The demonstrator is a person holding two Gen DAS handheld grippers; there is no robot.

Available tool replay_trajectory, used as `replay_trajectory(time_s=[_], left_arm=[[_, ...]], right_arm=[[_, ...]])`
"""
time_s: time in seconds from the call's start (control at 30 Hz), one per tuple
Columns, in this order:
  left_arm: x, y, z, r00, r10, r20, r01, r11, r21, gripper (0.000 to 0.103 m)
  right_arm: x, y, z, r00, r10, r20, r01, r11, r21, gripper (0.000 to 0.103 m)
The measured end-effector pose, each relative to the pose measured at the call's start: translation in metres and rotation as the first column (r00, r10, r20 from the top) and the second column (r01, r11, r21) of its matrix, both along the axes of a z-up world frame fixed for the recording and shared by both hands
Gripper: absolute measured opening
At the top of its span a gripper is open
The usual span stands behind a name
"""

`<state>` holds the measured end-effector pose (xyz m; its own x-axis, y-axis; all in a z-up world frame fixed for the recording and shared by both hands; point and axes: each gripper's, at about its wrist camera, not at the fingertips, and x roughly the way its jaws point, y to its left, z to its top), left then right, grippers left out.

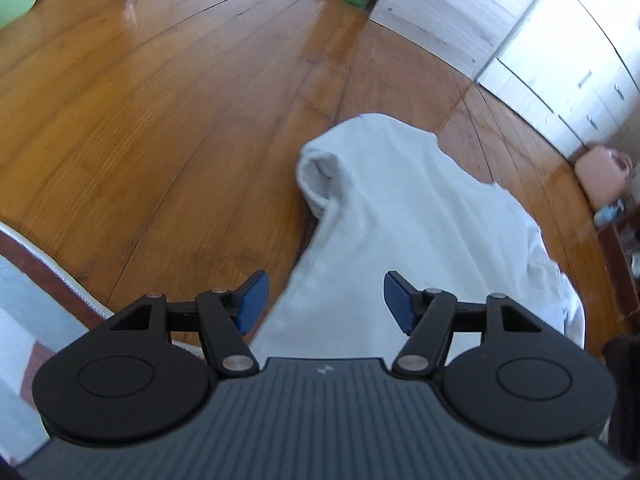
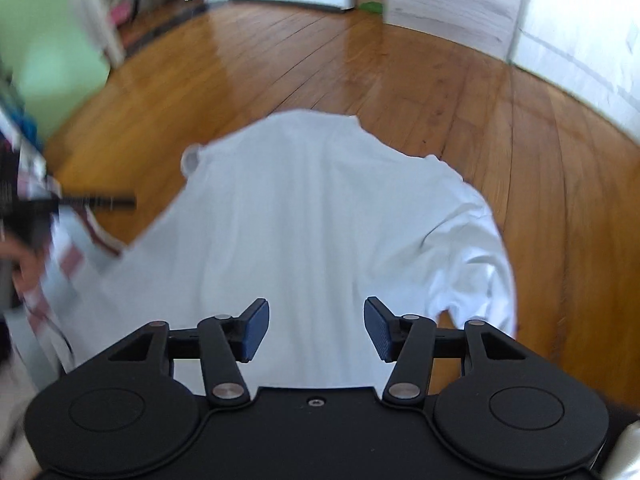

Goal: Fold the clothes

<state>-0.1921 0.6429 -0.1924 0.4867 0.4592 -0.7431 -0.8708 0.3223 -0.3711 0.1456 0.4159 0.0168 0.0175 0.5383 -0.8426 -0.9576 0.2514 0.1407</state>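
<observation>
A white garment point(image 1: 400, 216) lies spread on the wooden floor, with a rolled cuff or sleeve end at its far left. In the right wrist view the same white garment point(image 2: 304, 224) fills the middle, a sleeve bunched at its right side. My left gripper point(image 1: 325, 304) hovers open above the garment's near part, nothing between its blue pads. My right gripper point(image 2: 316, 330) is also open above the cloth, holding nothing. The other gripper's black body point(image 2: 80, 202) and a hand show blurred at the left edge of the right wrist view.
Wooden floor point(image 1: 160, 120) extends left and ahead. White cabinets point(image 1: 560, 64) line the far right. A striped cloth point(image 2: 52, 272) lies at the left beside the garment. A green surface point(image 2: 56, 60) stands at the far left. A pinkish object point(image 1: 600, 176) sits by the right wall.
</observation>
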Motion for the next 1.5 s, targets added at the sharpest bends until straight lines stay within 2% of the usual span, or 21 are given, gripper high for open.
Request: replay_trajectory(time_s=[0.07,0.23,0.33,0.43,0.5,0.53,0.57,0.63,0.7,0.8,0.9,0.97,1.07,1.13,1.2,1.23,1.27,1.33,1.4,1.43,1.5], left_arm=[[0.005,0.011,-0.006,1.000,-0.002,-0.002,0.002,1.000,0.018,0.059],[0.020,0.026,-0.033,0.992,-0.044,0.117,0.043,0.999,0.012,0.063],[0.030,0.031,-0.050,0.989,-0.042,0.138,0.047,0.998,-0.030,0.063],[0.037,0.033,-0.057,0.984,-0.079,0.161,0.087,0.995,-0.041,0.062],[0.043,0.034,-0.064,0.984,-0.102,0.147,0.108,0.993,-0.037,0.049],[0.045,0.035,-0.068,0.982,-0.110,0.150,0.118,0.992,-0.041,0.024],[0.045,0.036,-0.071,0.976,-0.112,0.185,0.124,0.991,-0.055,0.011],[0.044,0.035,-0.072,0.942,-0.093,0.321,0.130,0.987,-0.096,0.011],[0.046,0.028,-0.067,0.894,-0.118,0.432,0.168,0.983,-0.079,0.011],[0.060,0.015,-0.059,0.860,-0.188,0.474,0.229,0.973,-0.028,0.011],[0.077,0.005,-0.071,0.827,-0.215,0.519,0.302,0.949,-0.087,0.011],[0.090,-0.002,-0.081,0.825,-0.226,0.518,0.339,0.931,-0.134,0.011],[0.107,-0.009,-0.086,0.824,-0.280,0.493,0.391,0.910,-0.136,0.011],[0.114,-0.012,-0.085,0.818,-0.309,0.485,0.415,0.901,-0.127,0.011],[0.116,-0.011,-0.083,0.815,-0.323,0.482,0.426,0.897,-0.118,0.011],[0.112,-0.010,-0.079,0.817,-0.333,0.471,0.425,0.899,-0.102,0.013],[0.104,-0.008,-0.072,0.822,-0.345,0.453,0.422,0.903,-0.078,0.015],[0.092,-0.003,-0.060,0.822,-0.357,0.443,0.409,0.912,-0.024,0.017],[0.078,0.005,-0.050,0.822,-0.322,0.470,0.357,0.934,0.016,0.034],[0.068,0.009,-0.048,0.822,-0.284,0.494,0.312,0.950,0.027,0.047],[0.057,0.016,-0.046,0.839,-0.203,0.505,0.221,0.975,0.024,0.051]], right_arm=[[0.006,0.006,-0.024,0.997,-0.043,-0.062,0.045,0.999,0.027,0.058],[0.006,0.025,-0.078,0.987,-0.108,-0.116,0.114,0.993,0.042,0.058],[-0.001,0.028,-0.091,0.991,-0.074,-0.110,0.081,0.995,0.061,0.058],[-0.002,0.029,-0.096,0.994,-0.033,-0.100,0.039,0.998,0.058,0.058],[0.001,0.030,-0.098,0.995,-0.005,-0.095,0.010,0.999,0.053,0.058],[0.003,0.031,-0.099,0.996,0.006,-0.094,-0.001,0.999,0.052,0.058],[0.007,0.033,-0.101,0.995,0.011,-0.097,-0.006,0.999,0.050,0.058],[0.015,0.038,-0.107,0.994,0.008,-0.110,-0.003,0.999,0.050,0.058],[0.024,0.048,-0.112,0.991,0.000,-0.132,0.007,0.998,0.058,0.058],[0.036,0.069,-0.119,0.983,-0.007,-0.182,0.022,0.996,0.083,0.058],[0.038,0.101,-0.122,0.961,0.046,-0.274,-0.015,0.993,0.114,0.058],[0.029,0.122,-0.120,0.937,0.105,-0.333,-0.060,0.988,0.142,0.058],[0.012,0.153,-0.118,0.907,0.169,-0.385,-0.112,0.980,0.167,0.059],[-0.005,0.170,-0.124,0.921,0.205,-0.333,-0.166,0.976,0.143,0.059],[-0.026,0.183,-0.136,0.949,0.237,-0.208,-0.228,0.971,0.067,0.057],[-0.031,0.184,-0.139,0.959,0.238,-0.154,-0.234,0.971,0.042,0.047],[-0.030,0.180,-0.138,0.968,0.216,-0.127,-0.211,0.976,0.047,0.010],[-0.026,0.173,-0.136,0.983,0.170,-0.072,-0.166,0.984,0.060,0.008],[-0.023,0.166,-0.134,0.992,0.122,-0.018,-0.120,0.990,0.076,0.004],[-0.021,0.162,-0.133,0.995,0.098,0.009,-0.098,0.992,0.085,0.004],[-0.018,0.155,-0.131,0.997,0.048,0.062,-0.054,0.993,0.104,0.004]])
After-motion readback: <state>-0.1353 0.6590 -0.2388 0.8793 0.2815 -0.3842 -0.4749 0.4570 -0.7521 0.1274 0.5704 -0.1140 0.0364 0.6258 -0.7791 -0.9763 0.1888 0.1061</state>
